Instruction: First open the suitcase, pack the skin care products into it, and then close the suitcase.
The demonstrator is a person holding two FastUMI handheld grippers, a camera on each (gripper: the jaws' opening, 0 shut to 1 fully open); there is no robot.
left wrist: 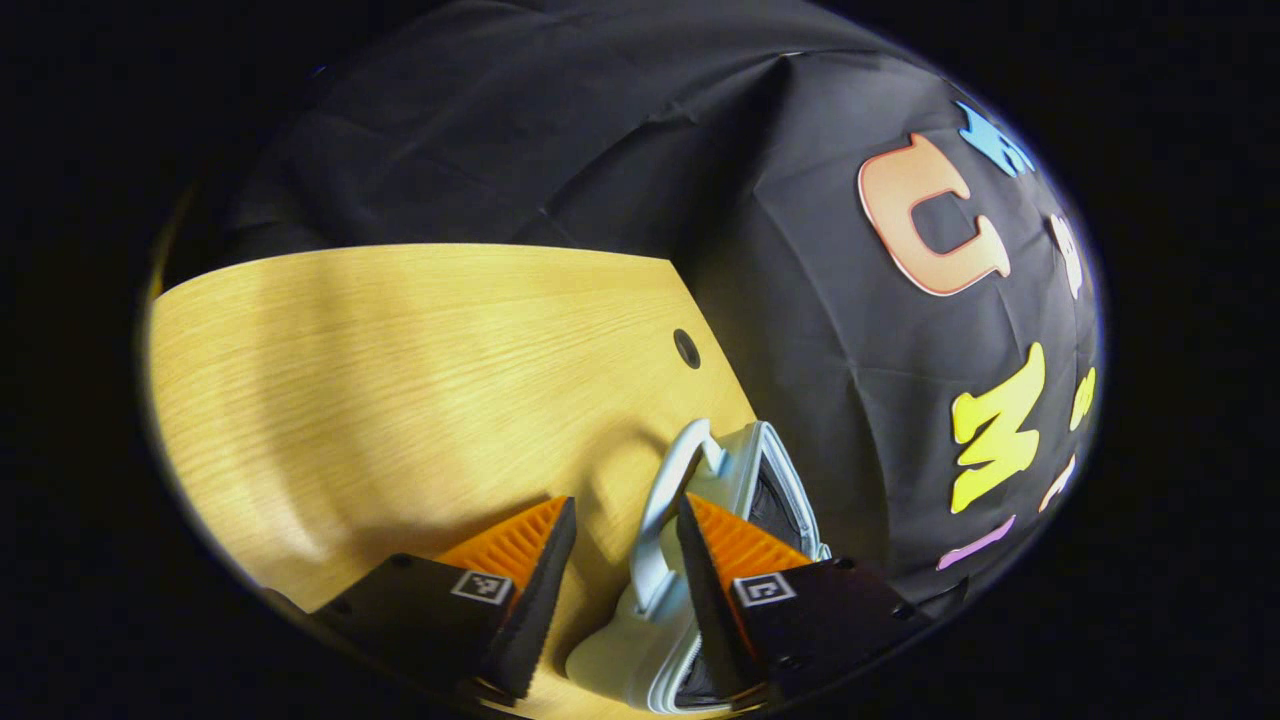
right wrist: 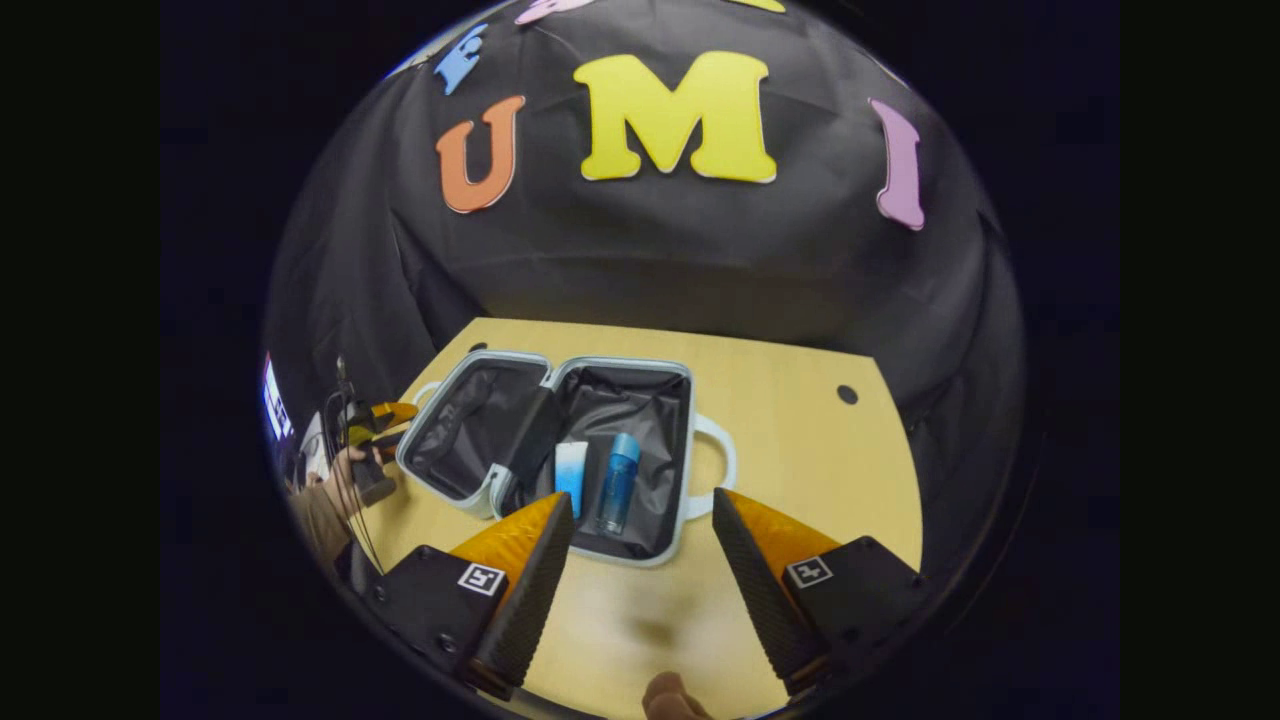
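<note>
While the suitcase [right wrist: 560, 450] lies opened flat near the middle of the wooden table [right wrist: 800, 470], its two shallow halves sit side by side, hinged along a central spine, with a looped carry handle [right wrist: 722, 465] sticking out from the right half. The shell looks like pale, smooth hard plastic with rounded corners, and the lining is dark, slightly crinkled fabric. Two skin care products already lie in the right half: a white-and-blue squeeze tube [right wrist: 571, 475] and, just beside it, a slim blue bottle [right wrist: 618, 482] with a rounded cap. The packing seems done, so closing is likely the step in hand. In the left gripper view, the left gripper [left wrist: 625, 550] is right at the pale rim and the other handle [left wrist: 668, 500] of the left half, its ribbed, wedge-shaped fingers spread apart with one finger [left wrist: 735, 545] against the edge, nothing pinched. To close well, it would probably lift that rim and swing the half over the spine in a smooth arc, so the case does not slide on the slick tabletop and the products do not roll. The right gripper [right wrist: 640, 560] hovers apart from the case, near its front edge, fingers wide open and empty. The table is light, fine-grained wood with a small round hole [right wrist: 847, 394]; black cloth hangs behind it.
</note>
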